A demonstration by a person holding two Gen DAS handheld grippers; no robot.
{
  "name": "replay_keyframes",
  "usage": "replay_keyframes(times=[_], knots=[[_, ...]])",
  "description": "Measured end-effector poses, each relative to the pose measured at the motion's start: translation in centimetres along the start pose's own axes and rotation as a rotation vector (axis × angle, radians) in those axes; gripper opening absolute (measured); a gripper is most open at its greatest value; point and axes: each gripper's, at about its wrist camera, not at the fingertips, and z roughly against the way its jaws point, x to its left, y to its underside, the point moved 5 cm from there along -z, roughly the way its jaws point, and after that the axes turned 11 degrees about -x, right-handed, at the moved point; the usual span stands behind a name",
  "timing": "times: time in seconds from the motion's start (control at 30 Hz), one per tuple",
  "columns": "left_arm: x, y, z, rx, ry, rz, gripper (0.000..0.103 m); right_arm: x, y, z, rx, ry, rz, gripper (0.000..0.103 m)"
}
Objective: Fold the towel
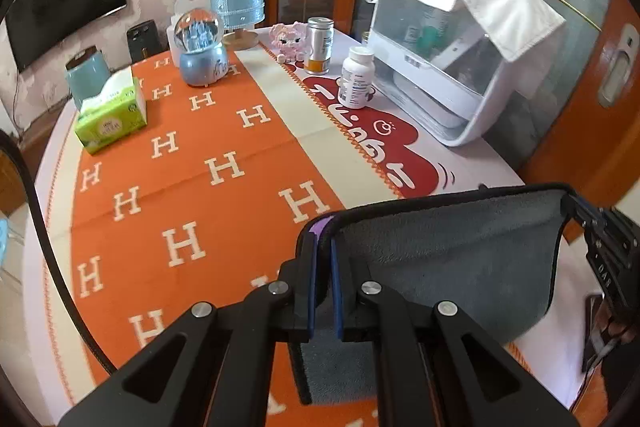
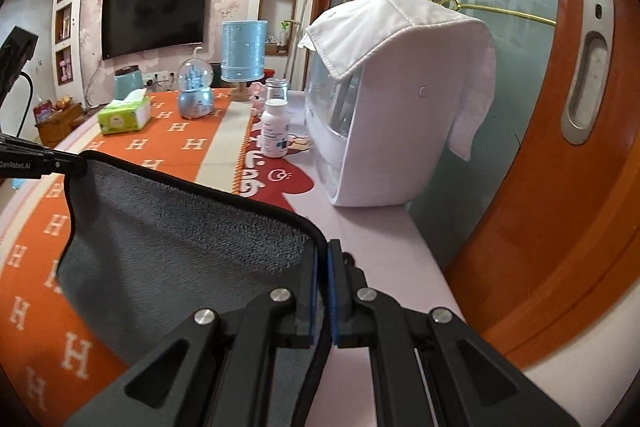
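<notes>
Living-room setting, orange H-patterned table (image 1: 200,155) beneath. Left claw (image 1: 323,267) is clamped on one top corner of the grey towel (image 1: 448,259); right claw (image 2: 323,283) is clamped on the other. Towel hangs between them above the table, upper hem taut. Risk: a corner slipping free, or the cloth brushing the pill bottle (image 1: 355,77). Both claws are held level, pointing forward.
</notes>
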Motion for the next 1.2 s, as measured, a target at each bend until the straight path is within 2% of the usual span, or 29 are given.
replay_keyframes(times=[0.17, 0.33, 0.4, 0.47, 0.53, 0.6, 0.67, 0.73, 0.9, 1.0, 1.13, 1.2], knots=[[0.7, 0.5, -2.5, -0.003, 0.007, 0.06, 0.005, 0.4, 0.8, -1.9, -0.011, 0.046, 0.029, 0.004], [1.3, 0.8, -3.9, 0.003, 0.005, 0.104, 0.007, 0.4, 1.2, -2.7, -0.01, 0.053, 0.025, 0.007], [1.5, 1.0, -4.2, 0.008, 0.009, 0.111, 0.016, 0.4, 1.3, -3.0, 0.0, 0.054, 0.027, 0.01], [1.6, 1.1, -4.3, 0.021, 0.01, 0.113, 0.046, 0.4, 1.4, -3.4, 0.013, 0.048, 0.023, 0.013], [1.7, 1.2, -4.2, 0.022, -0.001, 0.109, 0.049, 0.4, 1.4, -3.6, 0.02, 0.026, 0.007, 0.016], [1.9, 1.3, -4.0, 0.024, -0.005, 0.109, 0.051, 0.5, 1.4, -3.6, 0.027, 0.015, -0.002, 0.023], [2.0, 1.3, -3.6, 0.027, -0.014, 0.111, 0.057, 0.7, 1.3, -3.8, 0.029, 0.013, -0.004, 0.041], [2.2, 1.4, -3.2, 0.024, -0.028, 0.11, 0.06, 0.9, 1.3, -3.7, 0.032, 0.011, -0.004, 0.051], [2.5, 1.5, -1.5, 0.02, -0.056, 0.118, 0.071, 1.5, 1.1, -3.3, 0.043, 0.0, -0.01, 0.065], [2.6, 1.8, 0.0, 0.02, -0.08, 0.115, 0.083, 2.0, 0.9, -2.9, 0.051, -0.043, -0.038, 0.071], [2.7, 2.5, 2.3, 0.017, -0.121, 0.109, 0.087, 2.6, 0.3, -1.9, 0.047, -0.064, -0.045, 0.101], [2.8, 2.9, 3.5, 0.02, -0.136, 0.125, 0.088, 2.9, 0.1, -1.2, 0.041, -0.069, -0.047, 0.103]])
